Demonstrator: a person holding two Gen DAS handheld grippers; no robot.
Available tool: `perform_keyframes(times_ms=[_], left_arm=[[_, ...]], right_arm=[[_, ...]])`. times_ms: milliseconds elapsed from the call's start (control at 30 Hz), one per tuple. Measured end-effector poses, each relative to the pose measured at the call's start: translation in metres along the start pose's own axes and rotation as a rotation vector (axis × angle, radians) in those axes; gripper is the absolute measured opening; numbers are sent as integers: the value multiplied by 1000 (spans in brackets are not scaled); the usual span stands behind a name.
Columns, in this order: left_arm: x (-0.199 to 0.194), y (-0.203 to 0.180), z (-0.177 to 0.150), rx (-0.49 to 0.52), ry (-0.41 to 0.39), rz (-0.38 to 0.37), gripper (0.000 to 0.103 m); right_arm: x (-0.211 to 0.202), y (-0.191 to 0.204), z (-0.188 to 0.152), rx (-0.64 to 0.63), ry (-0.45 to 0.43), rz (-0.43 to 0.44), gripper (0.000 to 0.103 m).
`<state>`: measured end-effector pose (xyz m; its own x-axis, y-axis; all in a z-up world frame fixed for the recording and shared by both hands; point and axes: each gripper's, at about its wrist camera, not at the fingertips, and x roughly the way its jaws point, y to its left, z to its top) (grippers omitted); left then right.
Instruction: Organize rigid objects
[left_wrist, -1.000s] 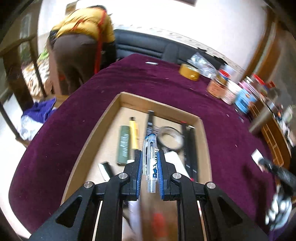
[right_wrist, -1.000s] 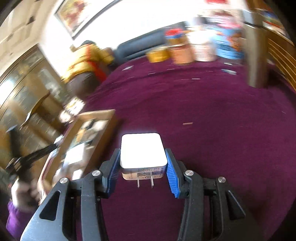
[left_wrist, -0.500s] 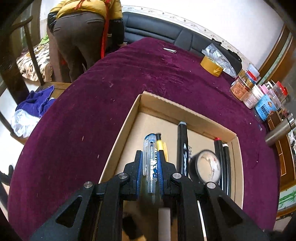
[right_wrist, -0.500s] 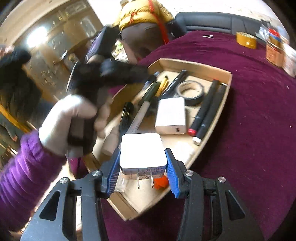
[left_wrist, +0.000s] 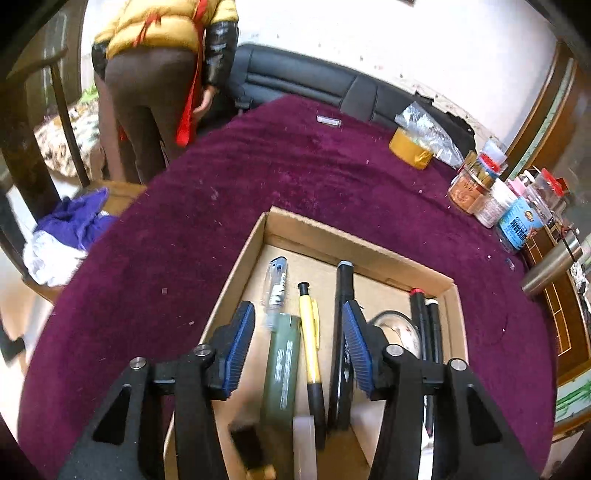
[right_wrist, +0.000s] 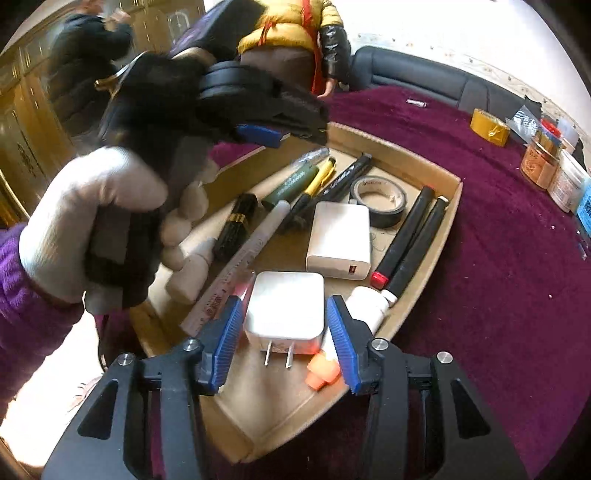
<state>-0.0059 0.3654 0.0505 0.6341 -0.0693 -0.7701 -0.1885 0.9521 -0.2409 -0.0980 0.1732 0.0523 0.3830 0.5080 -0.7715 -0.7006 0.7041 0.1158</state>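
Cardboard tray (right_wrist: 417, 306) on the purple tablecloth (right_wrist: 517, 295) holds the sorted items. Nearest, the right gripper (right_wrist: 282, 341) has its jaws spread wide, the white plug charger (right_wrist: 283, 312) lying free between the pads inside the tray. The left gripper (left_wrist: 297, 341) is likewise released, jaws wide apart above the green cylinder (left_wrist: 282, 363) and yellow pen (left_wrist: 308, 332); the clear pen (left_wrist: 276, 290) lies just beyond. A gloved left hand (right_wrist: 96, 218) grips that tool from the tray's side.
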Motion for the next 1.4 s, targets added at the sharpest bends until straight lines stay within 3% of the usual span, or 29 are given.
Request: perform_keyframes(times_ms=[167,367,500,600,667,733,800,867,900,967,1033,1200,1400], left_arm=[[-43,-7,-12,26,-103,46,55],[-104,-22,-29,38,-273,159,62],[-167,-38,-54,12,-450,261,76],[-225,-58,-87,-28,-636,323,103],[-257,-72,-118,-43,-789,310,102],[-272,-86,-137,-51,-852,349,102],[-269,-101,-138,14,-788,380,102],[-254,-112,-130,80,-634,360,102],[-243,-114,-126,76,-535,334,102],[-231,-110,-126,40,-456,299,102],[-225,-109,-129,21,-439,330,102],[-209,-108,-140,17,-380,417,102],[-205,-92,-148,-17,-357,396,102]], right_arm=[[-33,-18,-12,94,-69,15,53],[-59,-41,-29,242,-136,13,53],[-81,-48,-42,301,-193,-10,53],[-103,-46,-53,301,-253,-60,57],[-114,-41,-59,296,-290,-118,73],[-118,-38,-61,300,-303,-149,74],[-122,-35,-62,310,-292,-172,74],[-126,-29,-64,299,-286,-191,74],[-129,-26,-65,283,-291,-209,74],[-134,-17,-68,248,-305,-248,75],[-134,-11,-72,225,-304,-273,80],[-121,4,-74,188,-254,-285,81],[-107,29,-66,110,-213,-318,81]])
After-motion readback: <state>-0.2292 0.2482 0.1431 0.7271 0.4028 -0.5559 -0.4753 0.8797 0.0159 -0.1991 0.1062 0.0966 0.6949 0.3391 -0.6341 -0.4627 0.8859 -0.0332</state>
